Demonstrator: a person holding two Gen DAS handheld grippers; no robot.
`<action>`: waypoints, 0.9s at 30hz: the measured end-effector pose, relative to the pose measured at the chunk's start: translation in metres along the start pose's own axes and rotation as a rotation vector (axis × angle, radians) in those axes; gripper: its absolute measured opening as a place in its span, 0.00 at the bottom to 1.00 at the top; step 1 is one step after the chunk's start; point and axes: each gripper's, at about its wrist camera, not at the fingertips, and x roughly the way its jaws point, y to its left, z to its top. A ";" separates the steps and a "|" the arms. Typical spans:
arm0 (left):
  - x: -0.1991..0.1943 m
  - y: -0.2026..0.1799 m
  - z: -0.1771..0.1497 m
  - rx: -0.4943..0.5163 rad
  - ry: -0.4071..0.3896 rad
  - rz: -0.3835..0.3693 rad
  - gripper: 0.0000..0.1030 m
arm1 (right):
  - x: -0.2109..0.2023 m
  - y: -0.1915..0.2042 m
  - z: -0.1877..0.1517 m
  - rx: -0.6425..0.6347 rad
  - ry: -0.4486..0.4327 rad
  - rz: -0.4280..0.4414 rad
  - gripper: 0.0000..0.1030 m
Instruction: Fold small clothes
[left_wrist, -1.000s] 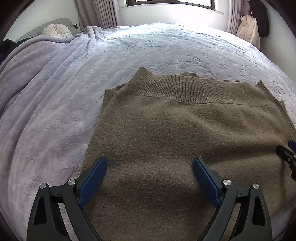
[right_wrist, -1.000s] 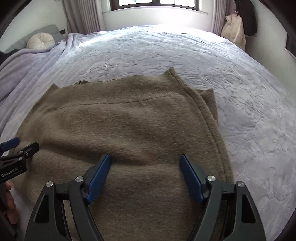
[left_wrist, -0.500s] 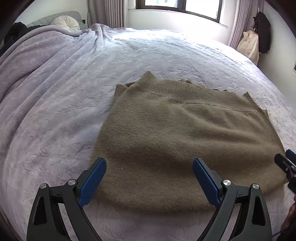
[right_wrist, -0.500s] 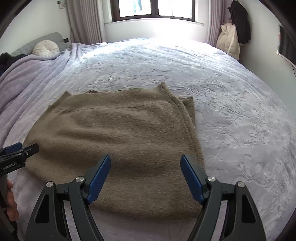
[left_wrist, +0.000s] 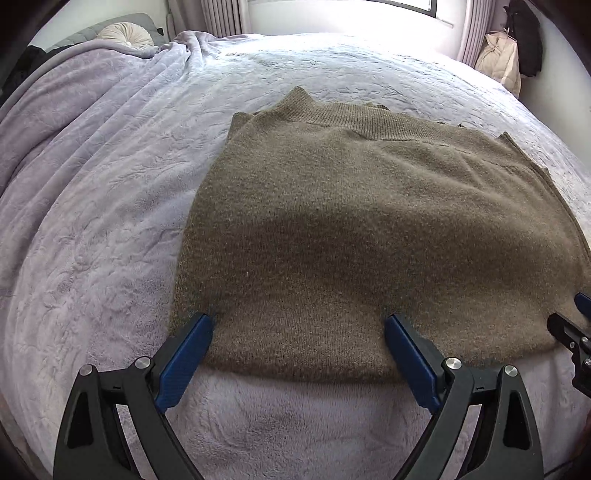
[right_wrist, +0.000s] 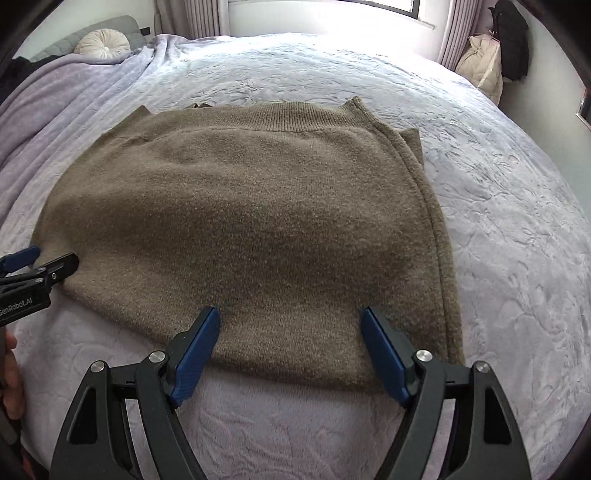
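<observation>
Both the left gripper (left_wrist: 298, 323) and right gripper (right_wrist: 290, 315) are spread wide, holding nothing, above the folded brown sweater (right_wrist: 251, 225). Left one's side reads "GenRobot.AI" (right_wrist: 16, 308).

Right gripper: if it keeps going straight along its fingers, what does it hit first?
Most likely the near hem of the brown knit sweater; the right gripper stands open above it, nothing in between. Depth is unclear.

Olive-brown knit garment (left_wrist: 369, 236) with ribbed band, on pale lilac bedspread (left_wrist: 110, 206) embossed with leafy pattern
</observation>
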 end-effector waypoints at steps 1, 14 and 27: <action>-0.001 0.000 -0.001 0.001 0.000 0.000 0.93 | -0.001 -0.001 -0.002 0.002 -0.002 0.003 0.79; -0.022 0.020 0.002 -0.032 -0.025 -0.064 0.93 | -0.023 -0.019 -0.008 0.031 -0.046 0.087 0.80; 0.034 0.062 0.079 -0.172 0.090 -0.185 0.93 | 0.010 -0.136 0.046 0.363 -0.025 0.224 0.80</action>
